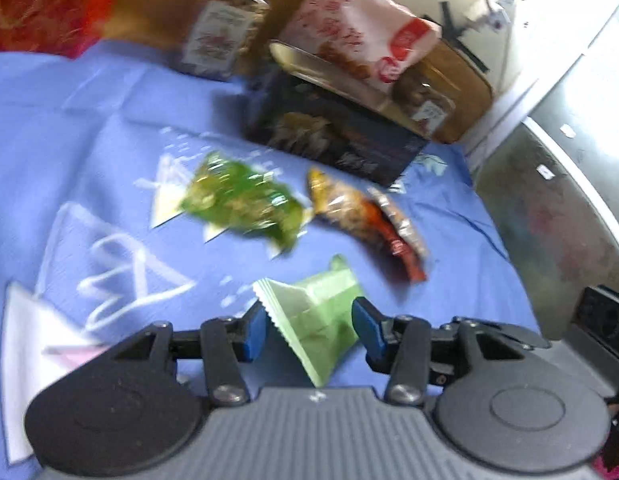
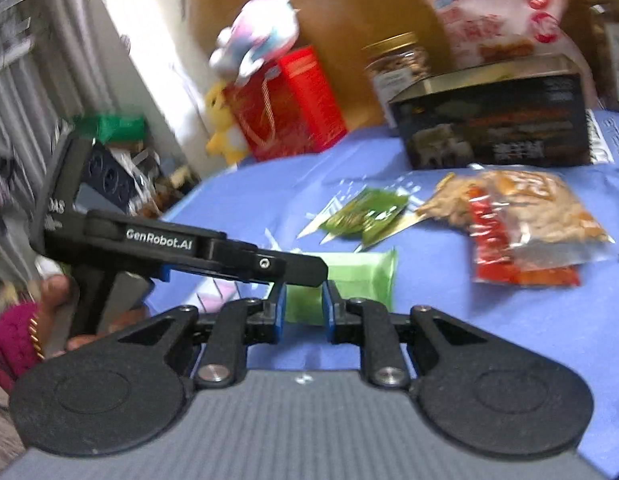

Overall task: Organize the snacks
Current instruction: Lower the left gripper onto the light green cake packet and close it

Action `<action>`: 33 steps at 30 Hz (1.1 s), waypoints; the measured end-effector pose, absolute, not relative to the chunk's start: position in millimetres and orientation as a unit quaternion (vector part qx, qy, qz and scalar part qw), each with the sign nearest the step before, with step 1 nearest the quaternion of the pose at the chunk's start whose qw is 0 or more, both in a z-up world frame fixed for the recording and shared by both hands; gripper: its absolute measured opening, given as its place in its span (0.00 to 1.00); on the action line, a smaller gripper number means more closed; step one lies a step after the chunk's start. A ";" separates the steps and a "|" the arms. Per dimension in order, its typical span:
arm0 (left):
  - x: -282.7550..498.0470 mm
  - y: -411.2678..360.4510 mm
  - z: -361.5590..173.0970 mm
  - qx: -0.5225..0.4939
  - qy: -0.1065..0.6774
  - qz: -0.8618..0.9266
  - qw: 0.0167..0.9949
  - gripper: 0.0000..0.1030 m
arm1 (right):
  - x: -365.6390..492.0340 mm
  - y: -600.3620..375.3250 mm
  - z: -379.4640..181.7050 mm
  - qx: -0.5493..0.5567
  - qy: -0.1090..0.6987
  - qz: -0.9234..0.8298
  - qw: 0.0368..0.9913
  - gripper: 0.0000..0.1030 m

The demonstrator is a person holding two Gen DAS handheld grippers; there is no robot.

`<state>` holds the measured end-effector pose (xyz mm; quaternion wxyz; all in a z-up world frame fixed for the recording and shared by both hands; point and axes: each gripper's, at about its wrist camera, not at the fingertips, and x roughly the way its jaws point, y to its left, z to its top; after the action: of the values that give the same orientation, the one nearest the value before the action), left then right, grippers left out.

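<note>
- The pale green crimped-edge foil packet [image 1: 313, 320] sits between the blue pads of the left gripper [image 1: 309, 326], lifted off the blue patterned tablecloth [image 1: 109, 128]; the pads press its two sides, so that gripper is clamped on it.
- In the right wrist view the same pale green packet [image 2: 361, 276] lies just ahead of the right gripper [image 2: 303, 314]. Its pads stand close together with a narrow gap, and part of the packet shows through that gap, but I cannot tell whether they pinch it or only frame it.
- The left tool crosses the right view from the side, held by a person's hand [image 2: 55, 292] with a magenta sleeve.
- Near the packet on the cloth lie a crinkled bright green wrapper [image 1: 241, 200] and a clear bag of brown and red snacks [image 1: 365, 220], touching or nearly so.
- Farther back stand a black printed box [image 1: 333, 136], a pink-white snack bag [image 1: 349, 32] on top of it, a gold-lidded jar [image 1: 225, 28] and a red gift bag [image 1: 45, 4].
- Judged step: carrying one small packet towards its place.
- The next move likely calls for a steady grip, a clear resting spot among similar snacks, then release without knocking the loose bags.
</note>
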<state>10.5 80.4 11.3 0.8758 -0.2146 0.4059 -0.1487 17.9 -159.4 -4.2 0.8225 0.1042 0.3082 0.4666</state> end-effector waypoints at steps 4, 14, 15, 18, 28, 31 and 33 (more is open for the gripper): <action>-2.4 95.6 15.1 -0.212 0.382 -0.129 0.890 0.60 | 4.7 -147.5 3.6 0.044 0.283 0.457 0.842 0.45; -1.5 97.7 9.1 -0.233 0.392 -0.161 0.875 0.62 | 6.8 -148.0 -8.5 -0.038 0.264 0.398 0.878 0.76; 0.7 95.1 7.1 -0.233 0.396 -0.165 0.873 0.62 | 9.6 -145.0 -10.6 -0.043 0.268 0.401 0.875 0.76; 3.3 88.0 4.5 -0.229 0.397 -0.171 0.872 0.62 | 10.5 -130.0 -17.1 -0.068 0.281 0.408 0.866 0.77; 0.0 87.9 8.0 -0.194 0.394 -0.149 0.886 0.51 | -10.0 -106.7 -19.2 -0.102 0.246 0.428 0.863 0.47; 1.9 81.1 11.6 -0.169 0.401 -0.133 0.890 0.51 | -6.6 -107.6 -19.7 -0.088 0.251 0.434 0.861 0.46; 1.9 73.7 13.3 -0.145 0.401 -0.123 0.896 0.52 | -5.3 -108.0 -19.9 -0.081 0.255 0.434 0.860 0.45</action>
<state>1.9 73.7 13.3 0.8961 -0.1453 0.4010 -0.1230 -5.3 -108.0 -19.9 0.8603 -0.0814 0.2549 0.4339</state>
